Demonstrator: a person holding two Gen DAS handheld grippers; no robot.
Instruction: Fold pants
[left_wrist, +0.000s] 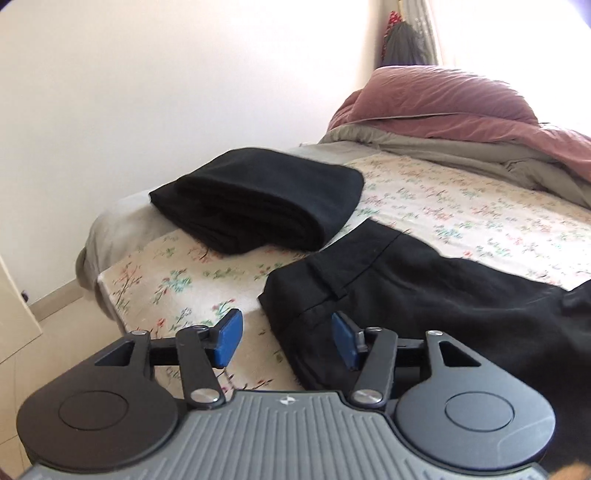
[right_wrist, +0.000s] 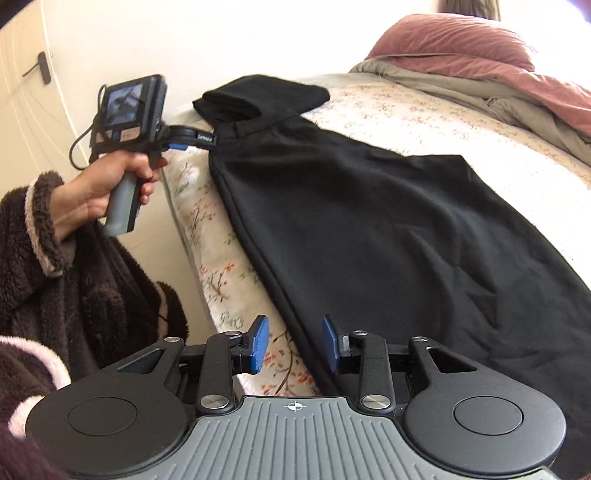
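Black pants (right_wrist: 388, 229), floral sheet (right_wrist: 424, 110)

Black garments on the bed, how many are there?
2. A folded black garment sits near the bed's far corner by the wall; the black pants lie spread flat along the near edge, beside it. More could be hidden under the bedding.

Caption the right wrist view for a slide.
Right gripper, jaws open, at the edge of black pants laid flat on a floral bed.
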